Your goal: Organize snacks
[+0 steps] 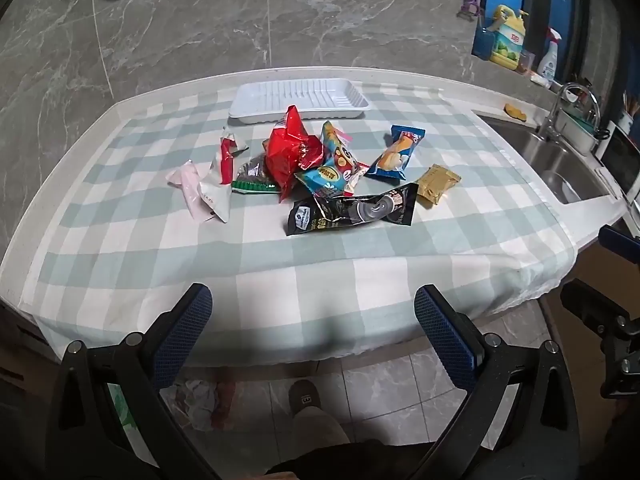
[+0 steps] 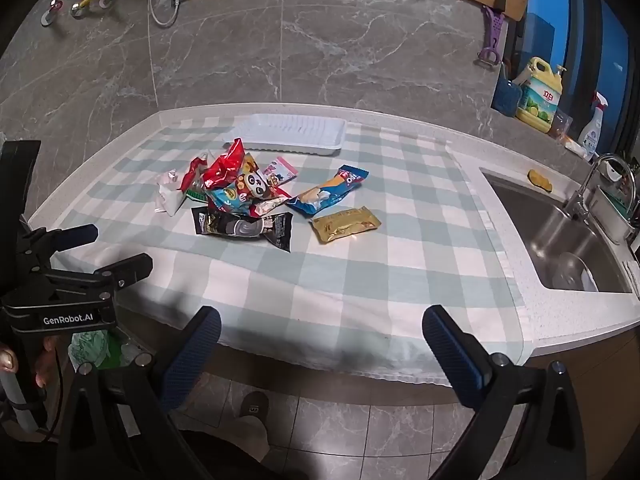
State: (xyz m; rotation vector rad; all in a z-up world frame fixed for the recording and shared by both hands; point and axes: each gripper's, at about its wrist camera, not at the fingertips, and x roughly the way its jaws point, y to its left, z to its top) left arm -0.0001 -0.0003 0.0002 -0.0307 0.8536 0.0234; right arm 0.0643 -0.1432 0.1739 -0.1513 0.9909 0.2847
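Several snack packets lie heaped on the checked cloth: a red bag (image 1: 289,148) (image 2: 222,168), a black packet (image 1: 352,209) (image 2: 244,227), a blue packet (image 1: 396,152) (image 2: 330,194), a gold packet (image 1: 437,184) (image 2: 346,224) and a white-and-pink one (image 1: 208,190). Behind them stands an empty white tray (image 1: 298,101) (image 2: 294,132). My left gripper (image 1: 313,324) hangs open off the counter's near edge, nothing between its fingers. My right gripper (image 2: 322,340) is open too, equally far from the snacks. The left gripper (image 2: 108,252) also shows at the left of the right wrist view.
A steel sink (image 2: 560,236) with a tap (image 2: 588,184) lies to the right of the cloth. Detergent bottles (image 2: 538,96) stand by the window. The marble wall is behind the counter. Below the edge are floor tiles, a person's slippered foot (image 1: 304,396) and a bin with rubbish (image 2: 94,346).
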